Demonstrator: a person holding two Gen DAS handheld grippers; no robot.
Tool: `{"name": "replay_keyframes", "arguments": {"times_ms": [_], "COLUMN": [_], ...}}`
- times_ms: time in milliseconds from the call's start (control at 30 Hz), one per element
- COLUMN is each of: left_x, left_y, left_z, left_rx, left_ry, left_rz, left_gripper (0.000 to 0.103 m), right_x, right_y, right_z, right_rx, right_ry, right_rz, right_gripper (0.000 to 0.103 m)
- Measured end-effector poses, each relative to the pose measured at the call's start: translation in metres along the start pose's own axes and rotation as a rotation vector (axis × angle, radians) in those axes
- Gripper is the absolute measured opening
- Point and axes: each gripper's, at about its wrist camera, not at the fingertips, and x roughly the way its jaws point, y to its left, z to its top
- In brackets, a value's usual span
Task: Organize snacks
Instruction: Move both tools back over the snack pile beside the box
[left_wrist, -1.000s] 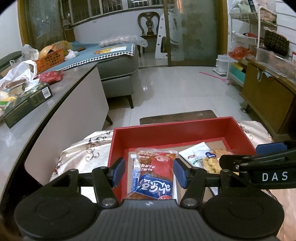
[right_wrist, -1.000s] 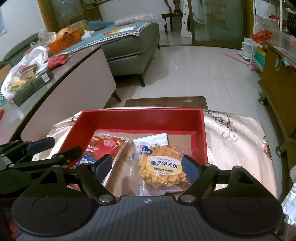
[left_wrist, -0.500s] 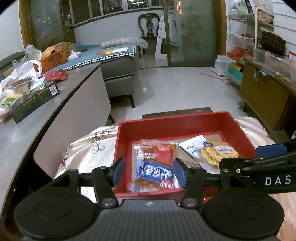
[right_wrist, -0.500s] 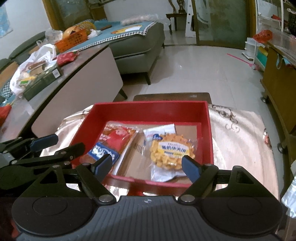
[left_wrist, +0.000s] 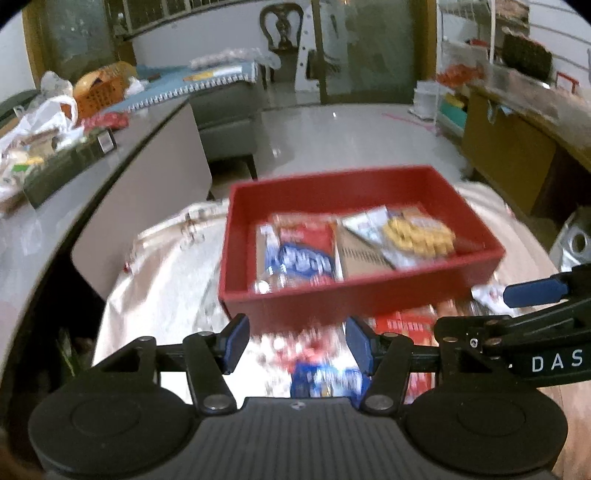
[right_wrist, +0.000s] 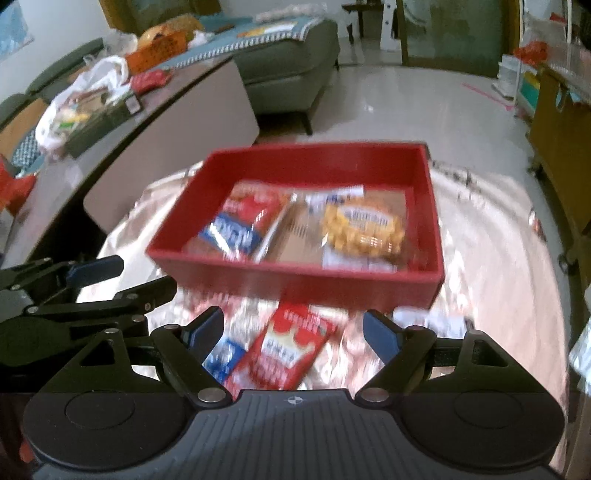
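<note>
A red tray (left_wrist: 354, 291) (right_wrist: 295, 284) sits on a cloth-covered table. It holds a red-and-blue snack pack (left_wrist: 306, 254) (right_wrist: 243, 221) on the left and a yellow waffle pack (left_wrist: 417, 232) (right_wrist: 362, 225) on the right. More packs lie on the cloth in front of the tray: a red pack (right_wrist: 291, 347) (left_wrist: 402, 325) and a red-and-blue pack (left_wrist: 321, 373) (right_wrist: 225, 354). My left gripper (left_wrist: 295, 347) is open and empty above the red-and-blue pack. My right gripper (right_wrist: 295, 332) is open and empty above the red pack. Both views are blurred.
A grey counter (left_wrist: 55, 206) with bags, a dark box and an orange basket runs along the left. A sofa (right_wrist: 295, 62) stands behind it. A wooden cabinet (left_wrist: 517, 155) is at the right. A small white packet (left_wrist: 487, 295) lies right of the tray.
Both grippers have pulled back from the tray and risen. The tray now lies farther off, and loose packs on the cloth in front of it have come into view.
</note>
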Motion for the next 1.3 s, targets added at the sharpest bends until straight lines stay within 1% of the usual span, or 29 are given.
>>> {"name": "replay_keyframes", "arguments": {"times_ms": [133, 300, 367, 433, 500, 600, 633, 700, 800, 867, 967, 1033, 1100, 1233, 1267, 1300], "left_x": [-0.002, -0.002, -0.003, -0.008, -0.012, -0.014, -0.013, -0.013, -0.017, -0.022, -0.029, -0.031, -0.032, -0.032, -0.032, -0.032], "left_y": [-0.004, -0.011, -0.008, -0.002, 0.004, 0.012, 0.015, 0.02, 0.026, 0.031, 0.034, 0.036, 0.037, 0.038, 0.038, 0.039], "left_z": [-0.014, -0.033, -0.038, -0.04, -0.041, -0.039, -0.038, -0.035, -0.029, -0.026, -0.024, -0.023, -0.022, -0.022, -0.022, -0.022], "left_rx": [0.015, 0.045, 0.037, 0.015, -0.001, -0.027, -0.037, -0.058, -0.098, -0.125, -0.136, -0.139, -0.147, -0.154, -0.154, -0.154], "left_ry": [0.046, 0.108, 0.133, 0.135, 0.122, 0.113, 0.115, 0.114, 0.099, 0.087, 0.067, 0.061, 0.06, 0.061, 0.061, 0.061], "left_rz": [-0.031, -0.049, -0.075, -0.094, -0.092, -0.087, -0.086, -0.092, -0.124, -0.151, -0.175, -0.187, -0.196, -0.202, -0.2, -0.198], "left_gripper": [0.051, 0.051, 0.051, 0.055, 0.06, 0.06, 0.06, 0.06, 0.06, 0.06, 0.061, 0.062, 0.062, 0.062, 0.062, 0.062], "right_x": [-0.001, 0.001, 0.003, 0.004, 0.008, 0.013, 0.013, 0.009, 0.007, 0.015, 0.029, 0.034, 0.038, 0.048, 0.051, 0.054], "right_y": [0.002, 0.003, 0.003, 0.002, 0.002, -0.004, -0.007, -0.012, -0.012, -0.012, -0.019, -0.024, -0.024, -0.015, -0.011, -0.006], "right_z": [-0.017, -0.037, -0.043, -0.049, -0.055, -0.059, -0.059, -0.064, -0.076, -0.083, -0.083, -0.078, -0.069, -0.054, -0.05, -0.046], "right_rx": [-0.004, -0.012, -0.017, -0.026, -0.032, 0.024, 0.058, 0.16, 0.263, 0.322, 0.379, 0.421, 0.435, 0.425, 0.396, 0.357], "right_ry": [0.035, 0.087, 0.105, 0.124, 0.149, 0.177, 0.182, 0.189, 0.207, 0.237, 0.269, 0.257, 0.238, 0.203, 0.197, 0.196], "right_rz": [0.0, -0.004, 0.001, 0.008, 0.008, 0.019, 0.038, 0.123, 0.233, 0.268, 0.23, 0.215, 0.206, 0.201, 0.183, 0.146], "right_gripper": [0.087, 0.088, 0.09, 0.095, 0.095, 0.095, 0.095, 0.095, 0.096, 0.096, 0.096, 0.096, 0.097, 0.098, 0.098, 0.098]}}
